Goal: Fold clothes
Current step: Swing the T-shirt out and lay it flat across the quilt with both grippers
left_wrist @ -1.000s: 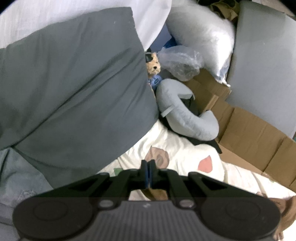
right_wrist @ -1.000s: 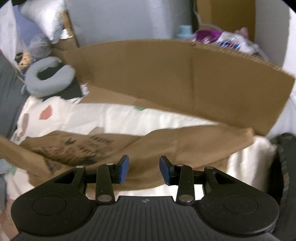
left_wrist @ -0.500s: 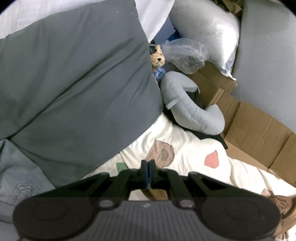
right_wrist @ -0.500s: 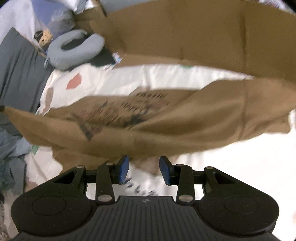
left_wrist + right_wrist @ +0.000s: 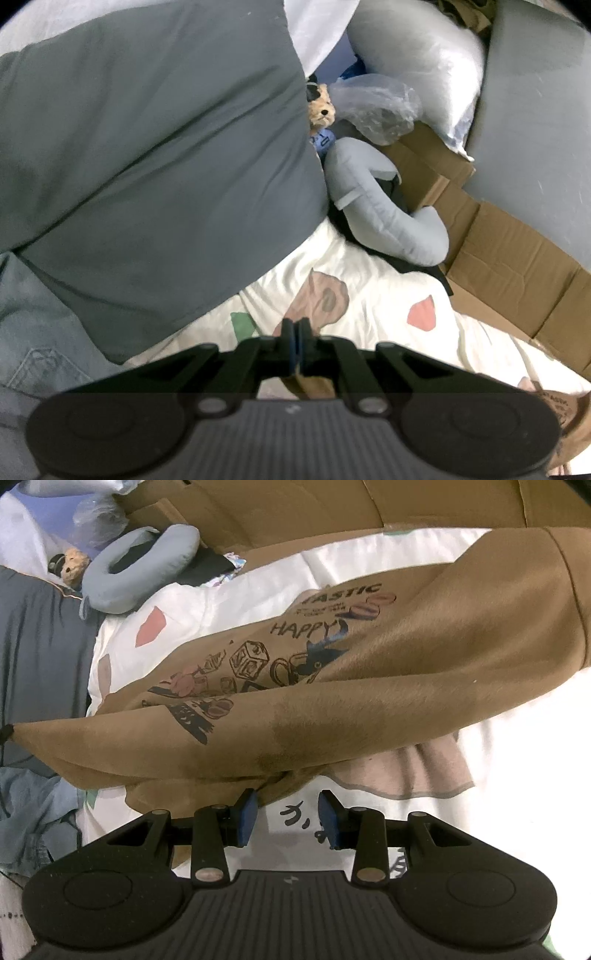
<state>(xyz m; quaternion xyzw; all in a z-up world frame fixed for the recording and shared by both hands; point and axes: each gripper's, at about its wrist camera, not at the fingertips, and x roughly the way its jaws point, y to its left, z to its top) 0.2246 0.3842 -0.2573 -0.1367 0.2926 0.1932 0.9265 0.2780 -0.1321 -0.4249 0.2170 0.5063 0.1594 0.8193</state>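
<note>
Garment: a brown fleecy sweatshirt with a printed "HAPPY" coffee-cup graphic (image 5: 332, 686) lies stretched across the white bedsheet with coloured patches (image 5: 236, 602), just ahead of the right jaws and spreading to both sides of them.
Garment's left corner: pulled to a taut point at the far left edge of the right wrist view; in the left wrist view a scrap of brown cloth (image 5: 310, 386) shows right under the closed jaws.
Left gripper (image 5: 295, 341): jaws pressed together, tilted down toward the sheet; the brown cloth appears pinched between them, though the pinch itself is hidden by the fingers.
Right gripper (image 5: 287, 814): jaws apart with nothing between the blue pads (image 5: 246, 816); it points steeply down, and the sweatshirt's lower fold sits just beyond the left pad.
Ahead of left jaws: a large dark grey pillow (image 5: 147, 155) up and to the left, a grey-blue U-shaped neck pillow (image 5: 373, 210) up and to the right, a small tan plush bear (image 5: 322, 107) between them.
Right of left jaws: flattened brown cardboard (image 5: 517, 266).
Change, right: a second ago this gripper faced a cardboard wall with the garment low in view; it has since dipped and rolled, so the print now fills the view.
Change, left: view nearly the same, jaws closed throughout.
</note>
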